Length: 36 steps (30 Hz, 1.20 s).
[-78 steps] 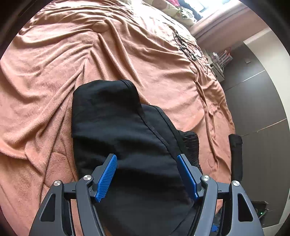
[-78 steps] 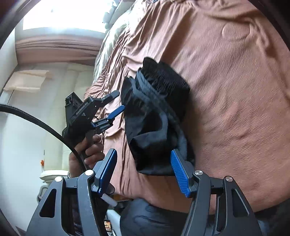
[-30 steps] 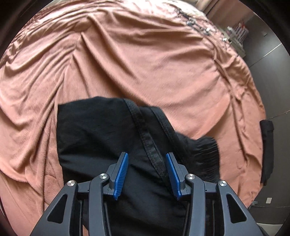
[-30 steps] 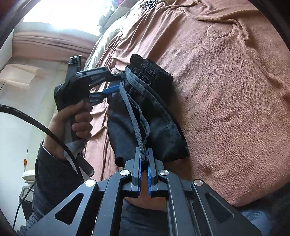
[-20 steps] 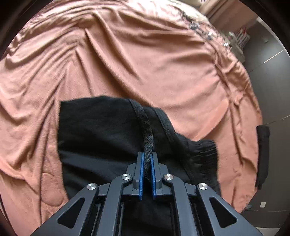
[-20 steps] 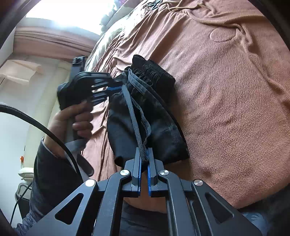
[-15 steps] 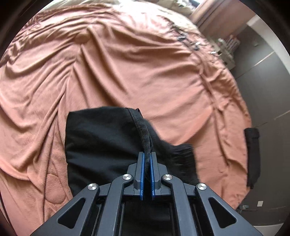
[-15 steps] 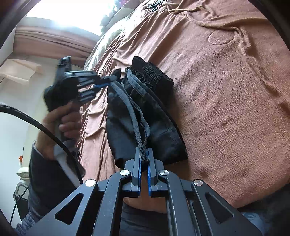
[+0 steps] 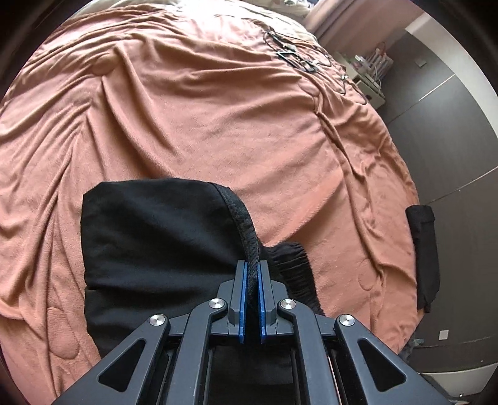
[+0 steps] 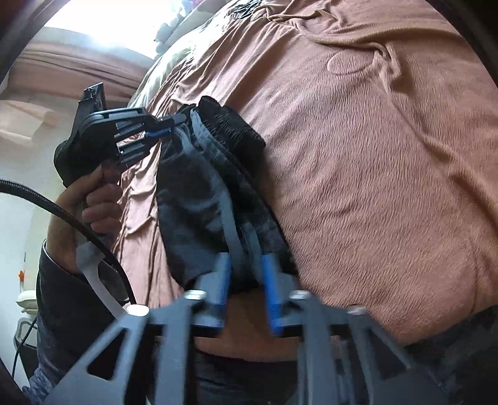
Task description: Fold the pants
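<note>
The black pants point(image 9: 155, 243) lie folded in a thick bundle on the pink-brown bedspread point(image 9: 202, 109). My left gripper point(image 9: 252, 274) is shut on the seamed edge of the top layer. The elastic cuff point(image 9: 295, 268) sticks out to its right. In the right wrist view the pants point(image 10: 199, 199) lie along the bed's near edge. My right gripper point(image 10: 246, 264) is open, its blue pads either side of the bundle's near end. The left gripper point(image 10: 162, 129) shows there too, pinching the far end.
Cables and small dark items point(image 9: 298, 59) lie at the far side of the bed. A dark cloth point(image 9: 425, 255) hangs by the grey wardrobe at right. A shelf with clutter point(image 9: 370, 71) stands beyond the bed. A bright window point(image 10: 124, 21) and the person's hand point(image 10: 90, 193) show at left.
My left gripper closed on the pants' seamed edge and drew it across the bundle. My right gripper, shut on the pants until half a second ago, has now opened and let go.
</note>
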Each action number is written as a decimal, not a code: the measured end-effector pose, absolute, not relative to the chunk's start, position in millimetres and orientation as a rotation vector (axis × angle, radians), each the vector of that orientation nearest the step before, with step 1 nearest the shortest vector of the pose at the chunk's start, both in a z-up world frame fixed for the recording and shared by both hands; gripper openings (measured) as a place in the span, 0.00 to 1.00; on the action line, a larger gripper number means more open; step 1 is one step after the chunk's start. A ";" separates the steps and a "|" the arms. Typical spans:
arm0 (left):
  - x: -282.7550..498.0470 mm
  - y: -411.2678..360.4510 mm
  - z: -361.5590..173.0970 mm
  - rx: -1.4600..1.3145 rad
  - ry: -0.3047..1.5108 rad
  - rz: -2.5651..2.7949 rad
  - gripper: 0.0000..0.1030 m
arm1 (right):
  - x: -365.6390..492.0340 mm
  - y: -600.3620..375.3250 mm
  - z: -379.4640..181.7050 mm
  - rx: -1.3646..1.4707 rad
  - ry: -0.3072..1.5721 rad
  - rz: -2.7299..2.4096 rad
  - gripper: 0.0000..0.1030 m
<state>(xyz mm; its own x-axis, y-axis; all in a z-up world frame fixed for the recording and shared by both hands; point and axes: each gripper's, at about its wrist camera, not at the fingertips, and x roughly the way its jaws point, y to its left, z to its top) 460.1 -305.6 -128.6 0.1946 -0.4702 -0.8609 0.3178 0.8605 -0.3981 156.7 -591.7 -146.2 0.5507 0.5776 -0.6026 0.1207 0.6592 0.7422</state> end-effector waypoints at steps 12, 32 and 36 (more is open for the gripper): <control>465.1 -302.5 -126.9 -0.189 1.264 -0.595 0.06 | 220.9 -591.2 -142.0 0.691 1.004 0.478 0.56; 465.4 -309.9 -108.1 -0.267 1.229 -0.692 0.06 | 226.2 -596.8 -122.1 0.567 0.921 0.531 0.04; 465.4 -325.4 -106.8 -0.269 1.210 -0.732 0.06 | 223.4 -609.7 -125.6 0.595 0.917 0.496 0.04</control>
<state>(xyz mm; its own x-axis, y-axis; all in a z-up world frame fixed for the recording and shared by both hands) 465.4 -325.4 -106.8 0.1616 -0.6409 -0.7504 0.3676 0.7448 -0.5569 223.4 -609.7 -125.6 0.5185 0.6268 -0.5816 -0.1439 0.7345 0.6632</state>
